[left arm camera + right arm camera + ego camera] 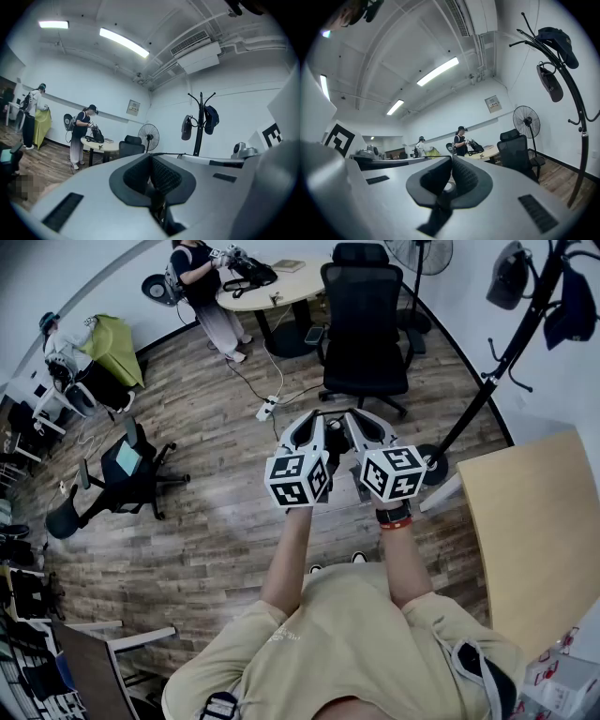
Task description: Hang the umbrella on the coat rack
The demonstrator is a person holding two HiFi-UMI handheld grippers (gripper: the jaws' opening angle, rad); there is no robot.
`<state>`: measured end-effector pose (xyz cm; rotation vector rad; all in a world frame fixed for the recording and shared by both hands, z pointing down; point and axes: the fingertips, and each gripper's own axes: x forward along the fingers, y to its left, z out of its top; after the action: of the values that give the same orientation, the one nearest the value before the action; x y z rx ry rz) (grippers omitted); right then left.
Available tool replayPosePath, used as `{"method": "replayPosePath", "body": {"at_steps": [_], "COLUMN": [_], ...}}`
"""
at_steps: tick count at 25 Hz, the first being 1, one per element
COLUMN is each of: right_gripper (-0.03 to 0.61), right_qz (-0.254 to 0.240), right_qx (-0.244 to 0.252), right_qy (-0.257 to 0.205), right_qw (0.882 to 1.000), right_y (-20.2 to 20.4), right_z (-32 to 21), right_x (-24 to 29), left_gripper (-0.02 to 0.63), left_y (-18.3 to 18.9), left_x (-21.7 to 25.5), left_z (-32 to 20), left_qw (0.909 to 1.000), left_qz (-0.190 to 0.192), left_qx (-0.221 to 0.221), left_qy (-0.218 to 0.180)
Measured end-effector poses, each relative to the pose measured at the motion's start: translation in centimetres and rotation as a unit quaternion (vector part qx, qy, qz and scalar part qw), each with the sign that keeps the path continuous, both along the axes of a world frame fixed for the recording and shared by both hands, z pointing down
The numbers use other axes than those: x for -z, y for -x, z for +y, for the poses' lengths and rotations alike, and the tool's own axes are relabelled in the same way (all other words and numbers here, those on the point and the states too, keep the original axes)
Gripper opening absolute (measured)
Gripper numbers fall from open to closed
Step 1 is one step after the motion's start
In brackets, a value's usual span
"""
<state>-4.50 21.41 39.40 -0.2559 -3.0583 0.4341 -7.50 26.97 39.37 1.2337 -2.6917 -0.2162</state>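
No umbrella shows in any view. The black coat rack (pixel 511 352) stands at the upper right of the head view, with a grey cap (pixel 511 273) and a dark blue cap (pixel 570 310) on its hooks. It also appears in the left gripper view as the coat rack (pixel 200 122) and in the right gripper view as the coat rack (pixel 576 108). My left gripper (pixel 315 420) and right gripper (pixel 360 420) are held side by side over the wooden floor, left of the rack's base. The left gripper (pixel 151 157) and the right gripper (pixel 452 159) are both shut, pads together, with nothing between them.
A black office chair (pixel 363 320) stands just ahead of the grippers. A light wooden table (pixel 534 531) is at my right. A person stands at a round table (pixel 281 287) farther off, beside a floor fan (pixel 417 254). A power strip (pixel 266 409) and cable lie on the floor.
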Motion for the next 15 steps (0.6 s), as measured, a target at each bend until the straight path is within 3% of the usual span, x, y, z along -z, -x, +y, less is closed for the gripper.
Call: {"method": "replayPosePath", "body": {"at_steps": [15], "right_gripper": [0.022], "right_qz": [0.016], "right_qx": [0.01], "right_qy": [0.035], "right_qw": [0.999], "right_y": [-1.1], "right_z": [-5.1], "right_x": [-1.5], "left_gripper": [0.023], "left_y": [-1.8], "left_x": [-1.5], "left_z": [-5.8], "left_qw": [0.9998], "left_qz": [0.019], "left_qx": [-0.006], "left_qy": [0.007]}}
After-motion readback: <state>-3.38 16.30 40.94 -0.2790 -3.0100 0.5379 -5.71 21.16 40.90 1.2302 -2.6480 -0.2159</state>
